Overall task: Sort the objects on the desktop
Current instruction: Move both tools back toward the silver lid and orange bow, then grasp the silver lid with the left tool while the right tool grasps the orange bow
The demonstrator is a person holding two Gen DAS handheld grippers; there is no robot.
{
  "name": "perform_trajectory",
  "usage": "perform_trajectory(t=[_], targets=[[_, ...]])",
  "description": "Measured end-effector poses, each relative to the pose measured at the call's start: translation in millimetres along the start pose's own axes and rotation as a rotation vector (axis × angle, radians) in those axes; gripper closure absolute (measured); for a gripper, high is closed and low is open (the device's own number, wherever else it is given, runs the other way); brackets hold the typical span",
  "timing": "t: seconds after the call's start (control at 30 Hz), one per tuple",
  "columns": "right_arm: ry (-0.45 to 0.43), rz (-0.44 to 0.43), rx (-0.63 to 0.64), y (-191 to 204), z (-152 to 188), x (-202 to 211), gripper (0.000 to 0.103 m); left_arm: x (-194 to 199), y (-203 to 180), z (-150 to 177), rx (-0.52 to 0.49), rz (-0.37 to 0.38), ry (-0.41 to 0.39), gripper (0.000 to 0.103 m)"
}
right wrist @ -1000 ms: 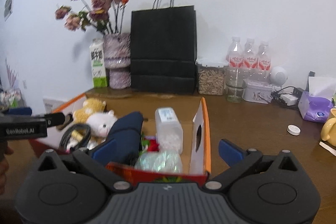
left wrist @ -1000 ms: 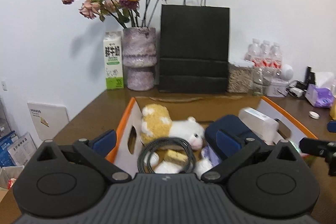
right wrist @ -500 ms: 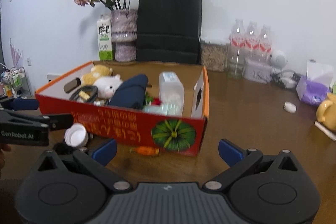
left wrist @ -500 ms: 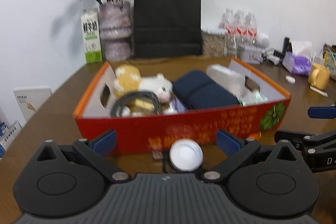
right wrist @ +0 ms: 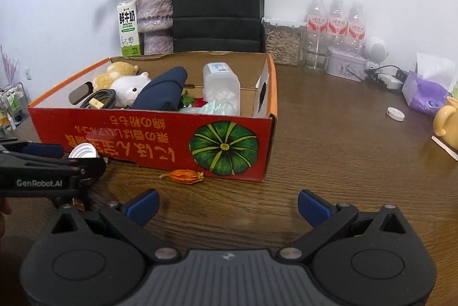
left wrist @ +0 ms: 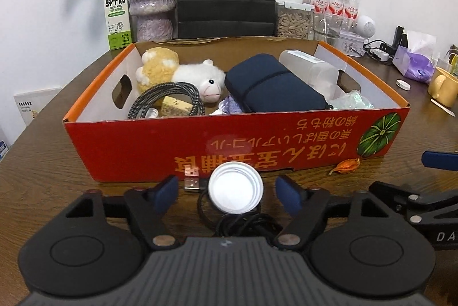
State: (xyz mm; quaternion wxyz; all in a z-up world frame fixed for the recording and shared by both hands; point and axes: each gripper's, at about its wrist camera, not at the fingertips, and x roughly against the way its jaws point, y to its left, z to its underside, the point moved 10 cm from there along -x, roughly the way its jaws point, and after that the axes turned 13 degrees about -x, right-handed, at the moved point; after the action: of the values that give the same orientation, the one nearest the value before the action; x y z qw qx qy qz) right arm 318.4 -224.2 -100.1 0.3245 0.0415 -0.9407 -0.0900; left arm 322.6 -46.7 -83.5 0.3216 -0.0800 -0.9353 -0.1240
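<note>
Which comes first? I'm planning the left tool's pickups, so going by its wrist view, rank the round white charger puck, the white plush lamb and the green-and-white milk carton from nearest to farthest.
1. Round white charger puck: on the table between the closing fingers of the left tool, not yet gripped.
2. White plush lamb: inside the red cardboard box, left of middle.
3. Green-and-white milk carton: behind the box, by the wall.
</note>
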Motion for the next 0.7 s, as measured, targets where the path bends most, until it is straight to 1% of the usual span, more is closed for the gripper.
perform_trajectory(t=[0.03,0.1,0.2,0.37,0.63,0.7], targets=[[0.001,-0.001,0.000,0.2,-0.3,-0.3,0.000,-0.1,-1.1,-0.3,-0.001,0.000,0.000,0.034],[0.002,-0.003,-0.001,0.5,0.1,-0.7,0.000,-1.8,-2.8,0.2,0.000,0.003,0.010,0.051],[0.003,-0.005,0.000,1.2,-0.1,-0.7,0.000,-2.8,-2.8,0.7,-0.002,-0.015,0.015,0.062],[0.005,-0.013,0.003,5.3,-0.2,-0.8,0.000,3.3,1.6,0.1,0.027,-0.004,-0.003,0.062],[0.016,-0.024,0.014,23.2,-1.9,-7.7,0.000,15.2,18.2,-0.9,0.066,0.011,-0.042,0.062],[0.013,-0.022,0.009,27.8,-4.3,-10.5,0.002,16.0,23.8,-1.0,0.070,0.011,-0.049,0.062]])
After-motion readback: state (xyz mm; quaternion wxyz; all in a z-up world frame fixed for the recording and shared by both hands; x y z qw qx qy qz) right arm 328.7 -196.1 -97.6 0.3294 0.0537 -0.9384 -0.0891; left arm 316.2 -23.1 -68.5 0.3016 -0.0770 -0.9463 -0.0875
